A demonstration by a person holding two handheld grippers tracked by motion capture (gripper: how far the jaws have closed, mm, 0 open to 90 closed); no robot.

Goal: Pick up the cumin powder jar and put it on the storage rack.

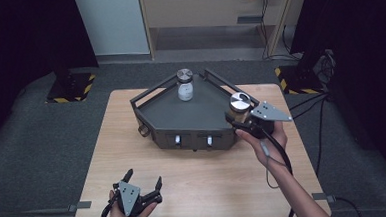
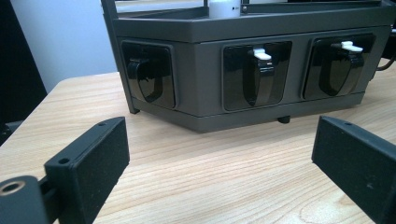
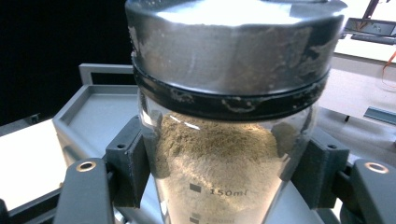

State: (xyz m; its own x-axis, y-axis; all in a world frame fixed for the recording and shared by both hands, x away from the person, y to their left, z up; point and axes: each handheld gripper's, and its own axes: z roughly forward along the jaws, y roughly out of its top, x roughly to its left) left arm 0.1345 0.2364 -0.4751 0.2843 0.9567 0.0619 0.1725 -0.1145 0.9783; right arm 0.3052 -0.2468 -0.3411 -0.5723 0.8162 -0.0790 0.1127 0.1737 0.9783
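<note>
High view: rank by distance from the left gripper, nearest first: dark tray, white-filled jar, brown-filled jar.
From the left gripper, low at the table's near edge:
1. Dark tray: its front wall, straight ahead, is closest.
2. Brown-filled jar: ahead and to the right, clamped in the right gripper at the tray's right corner.
3. White-filled jar: at the tray's far point.

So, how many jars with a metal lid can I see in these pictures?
2. One jar of white contents stands on the dark tray, near its far corner. The jar of brown powder is held in the right gripper at the tray's right edge. None seems hidden.
</note>
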